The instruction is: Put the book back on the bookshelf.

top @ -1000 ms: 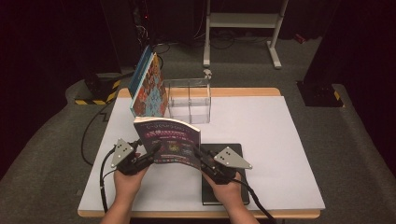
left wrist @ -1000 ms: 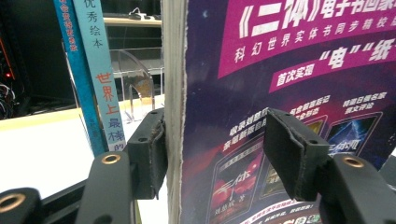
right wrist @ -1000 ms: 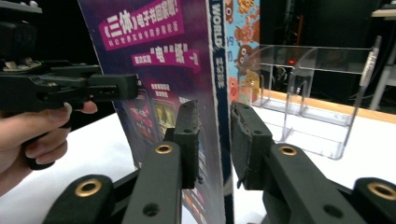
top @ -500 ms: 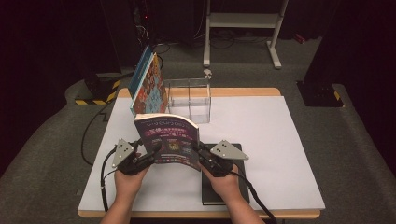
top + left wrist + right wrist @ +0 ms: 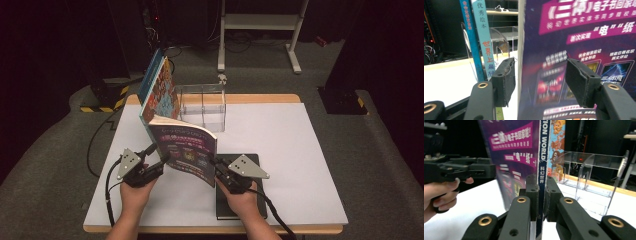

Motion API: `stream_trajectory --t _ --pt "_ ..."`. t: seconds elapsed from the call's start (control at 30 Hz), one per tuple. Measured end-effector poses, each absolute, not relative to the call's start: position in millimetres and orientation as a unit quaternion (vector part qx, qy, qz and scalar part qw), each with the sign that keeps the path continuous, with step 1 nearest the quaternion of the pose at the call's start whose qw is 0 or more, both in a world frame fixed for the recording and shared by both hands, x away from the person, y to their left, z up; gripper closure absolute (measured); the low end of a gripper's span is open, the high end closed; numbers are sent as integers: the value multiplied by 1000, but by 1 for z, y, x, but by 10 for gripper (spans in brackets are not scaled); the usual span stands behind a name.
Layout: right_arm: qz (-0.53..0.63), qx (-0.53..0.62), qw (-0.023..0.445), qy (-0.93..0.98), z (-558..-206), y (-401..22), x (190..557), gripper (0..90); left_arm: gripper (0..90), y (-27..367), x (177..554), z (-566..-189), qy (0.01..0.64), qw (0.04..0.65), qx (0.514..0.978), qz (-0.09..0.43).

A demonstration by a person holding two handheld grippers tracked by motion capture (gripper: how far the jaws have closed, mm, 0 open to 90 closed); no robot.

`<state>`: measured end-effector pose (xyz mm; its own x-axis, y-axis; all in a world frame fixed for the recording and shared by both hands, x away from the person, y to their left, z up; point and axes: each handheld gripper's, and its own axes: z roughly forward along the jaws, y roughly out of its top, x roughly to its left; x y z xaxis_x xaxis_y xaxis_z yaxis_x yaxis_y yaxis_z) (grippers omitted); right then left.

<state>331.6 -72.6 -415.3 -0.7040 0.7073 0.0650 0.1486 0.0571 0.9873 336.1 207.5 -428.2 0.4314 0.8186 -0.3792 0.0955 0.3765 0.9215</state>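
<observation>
High view: purple magazine [image 5: 187, 150] stands upright at frame centre on the tabletop [image 5: 300, 150], between left tongs [image 5: 161, 159] and right tongs [image 5: 216, 165]. Thin, floppy, probably glossy; hold by the spine.

Left gripper view: tongs spread astride its free edge, contact unclear.

Right gripper view: tongs just closed, pinching the spine, reading "科幻世界".

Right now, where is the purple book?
In the high view the purple book stands upright near the table's front edge, between the left tool and right tool, in front of the clear rack.
</observation>
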Motion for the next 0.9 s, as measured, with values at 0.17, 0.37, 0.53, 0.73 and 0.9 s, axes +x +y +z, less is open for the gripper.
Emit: stream_trajectory --t 0.17,0.37,0.53,0.73,0.9 --pt "617 329 230 677 -416 -73 335 839 412 209 336 -428 465 687 492 263" --pt "620 339 231 669 -414 -72 340 839 420 214 338 -431 473 680 497 259" --pt "624 336 245 662 -409 -67 340 839 407 216 339 -433 477 674 504 255" --pt "627 340 265 649 -402 -62 343 839 403 222 339 -431 481 674 499 257" --pt "629 349 267 641 -399 -61 352 839 401 225 339 -431 482 674 497 258"
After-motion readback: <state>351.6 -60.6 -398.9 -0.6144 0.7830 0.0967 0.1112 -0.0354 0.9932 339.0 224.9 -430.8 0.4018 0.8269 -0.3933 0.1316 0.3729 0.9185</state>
